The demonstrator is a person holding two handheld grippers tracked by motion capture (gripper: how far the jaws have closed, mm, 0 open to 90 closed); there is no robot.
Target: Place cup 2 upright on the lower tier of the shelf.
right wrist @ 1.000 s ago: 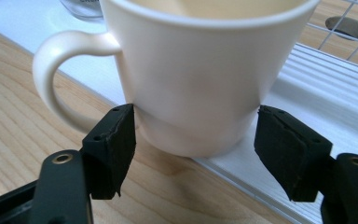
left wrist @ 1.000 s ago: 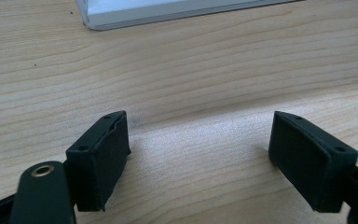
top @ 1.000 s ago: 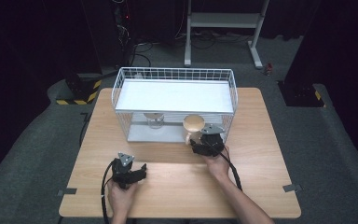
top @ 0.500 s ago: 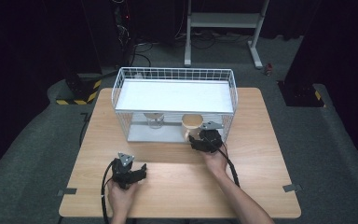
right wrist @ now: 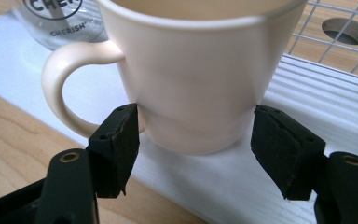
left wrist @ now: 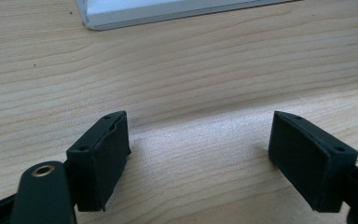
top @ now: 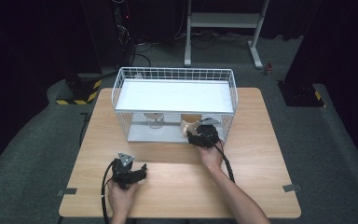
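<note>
The right gripper view shows the right gripper [right wrist: 193, 140], whose jaws have just been closing, clamped low on a smooth cream ceramic mug [right wrist: 191, 70]. It looks hard, slippery and breakable. The left gripper [left wrist: 198, 156] gapes, holding nothing.

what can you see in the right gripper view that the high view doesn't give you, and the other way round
The right gripper view alone shows the cream mug's handle, lettering on the clear glass behind it, and the right hand-held gripper with its jaws either side of the mug's base, having just been closing.

The high view alone shows the left hand-held gripper resting on the wooden table, and the whole white wire rack with its top shelf.

Both show the mug on the rack's lower white shelf, the glass beside it, and the wire grid.
</note>
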